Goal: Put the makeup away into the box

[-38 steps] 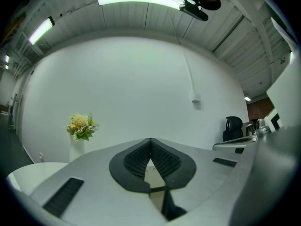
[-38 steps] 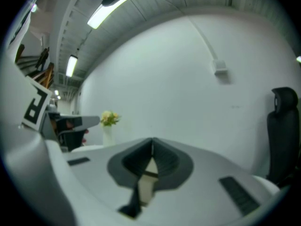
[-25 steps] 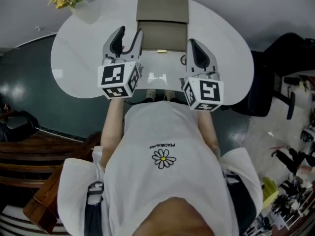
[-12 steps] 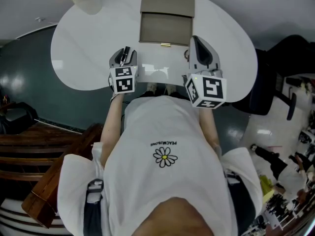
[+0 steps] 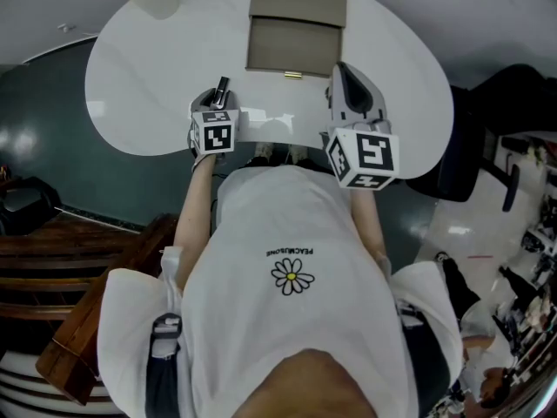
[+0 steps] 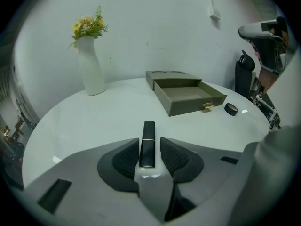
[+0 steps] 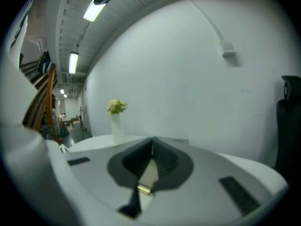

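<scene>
A black lipstick (image 6: 147, 142) with a thin gold band lies on the white table (image 5: 157, 68), pointing away from me. My left gripper (image 6: 149, 139) is low over it with a jaw on each side. Its jaws are closing, and a thin gap still shows beside the right pad. In the head view, the left gripper (image 5: 218, 94) is near the table's front edge and the lipstick (image 5: 221, 86) pokes out ahead of it. The olive box (image 5: 291, 70) stands beyond with its drawer (image 6: 188, 105) pulled open. My right gripper (image 5: 342, 72) hovers shut to the right, holding nothing.
A small round black pot (image 6: 231, 108) sits on the table right of the drawer's gold handle (image 6: 207, 106). A white vase with yellow flowers (image 6: 91, 69) stands at the far left of the table. A dark chair (image 5: 487, 120) is off the table's right side.
My left gripper has dropped from mid-air down to the table near its front edge, and its jaws have narrowed around the lipstick. The right gripper has stayed put.
</scene>
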Tool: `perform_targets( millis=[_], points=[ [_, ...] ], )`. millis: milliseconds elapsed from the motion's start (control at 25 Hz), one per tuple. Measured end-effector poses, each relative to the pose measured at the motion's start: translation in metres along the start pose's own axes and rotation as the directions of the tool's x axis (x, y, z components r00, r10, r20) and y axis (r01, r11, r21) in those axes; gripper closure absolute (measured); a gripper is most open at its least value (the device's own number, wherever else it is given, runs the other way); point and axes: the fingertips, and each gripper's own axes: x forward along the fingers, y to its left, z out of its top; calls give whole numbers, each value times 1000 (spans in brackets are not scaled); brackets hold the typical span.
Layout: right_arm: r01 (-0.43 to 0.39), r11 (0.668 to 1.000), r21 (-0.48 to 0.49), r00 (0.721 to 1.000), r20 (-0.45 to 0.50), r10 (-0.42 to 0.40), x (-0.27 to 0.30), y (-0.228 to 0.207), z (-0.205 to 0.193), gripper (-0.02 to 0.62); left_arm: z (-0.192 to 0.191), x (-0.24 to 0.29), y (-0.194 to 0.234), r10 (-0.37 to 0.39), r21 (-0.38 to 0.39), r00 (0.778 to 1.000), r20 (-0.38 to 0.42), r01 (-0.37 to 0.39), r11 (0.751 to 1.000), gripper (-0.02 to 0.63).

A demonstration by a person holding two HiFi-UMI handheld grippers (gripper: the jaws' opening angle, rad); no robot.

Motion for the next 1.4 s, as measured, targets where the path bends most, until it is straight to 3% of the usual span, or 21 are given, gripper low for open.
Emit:
perform_targets(
  millis=[440,640,800,960,1240,1320,1400],
  points=[
    [-6,1000,-6,1000,-5,6,1,4,0,565,1,0,-8,-8,16,1000,6,8,1000,495],
    [-17,1000,-6,1000,2,17,1,8,2,565,28,-17,-7,-7,-28,995,103,10,1000,497],
    [-20,1000,-5,1000,15,20,1,8,5,565,74,-37,-8,2,3,974,227,-3,1000,499],
    [-23,1000,-2,999,27,23,1,9,9,565,132,-66,-12,-4,25,930,368,-6,1000,499],
    [-26,1000,7,997,76,25,-5,6,25,565,222,-132,-42,-49,39,813,580,33,999,499],
    [-22,1000,10,996,85,21,-6,6,27,565,233,-152,-53,-52,27,771,634,45,999,499],
    [-19,1000,13,996,89,18,-6,4,28,565,237,-173,-64,-41,18,704,709,40,999,499]
  ],
)
